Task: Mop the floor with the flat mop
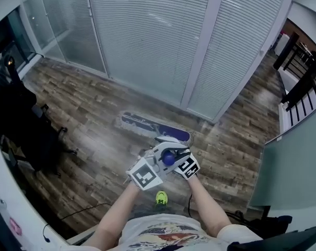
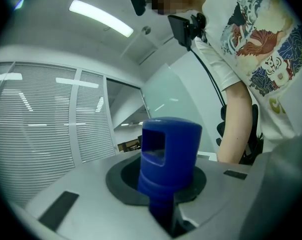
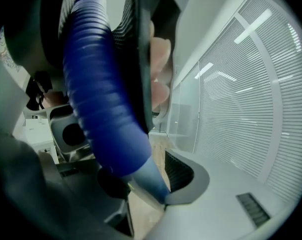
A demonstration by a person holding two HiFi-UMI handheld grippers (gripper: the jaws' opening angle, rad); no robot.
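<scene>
**Item: flat mop.** The mop head (image 1: 154, 127) lies flat on the wooden floor (image 1: 84, 114) at the centre of the head view, close below the foot of the blinds (image 1: 147, 35). Its handle (image 2: 168, 154) rises toward you into both grippers.

**Left gripper** (image 1: 155, 163): the jaws are narrow and closed round the blue cap at the handle's top end.

**Right gripper** (image 1: 179, 160): the jaws are a little wider and hold the ribbed blue grip where it meets the pale shaft. It sits just beside the left gripper, at lower centre of the frame.

**Step in hand (judged):** a mopping stroke, with the head out near the wall.

**Handling:**
- Let the top grip act as the pivot and steer with the lower one.
- Press both firmly enough that the round handle cannot twist in the jaws.
- Hold the handle at a slant that leaves the whole underside of the head on the boards, with no edge lifted.
- Lay your passes so that they overlap.

**Hazards:**
- The black chair (image 1: 22, 124) at the left edge.
- The cable (image 1: 84, 209) on the floor at lower left, which you should steer the head round.
- The base of the blinds, which you should stop short of.
</scene>
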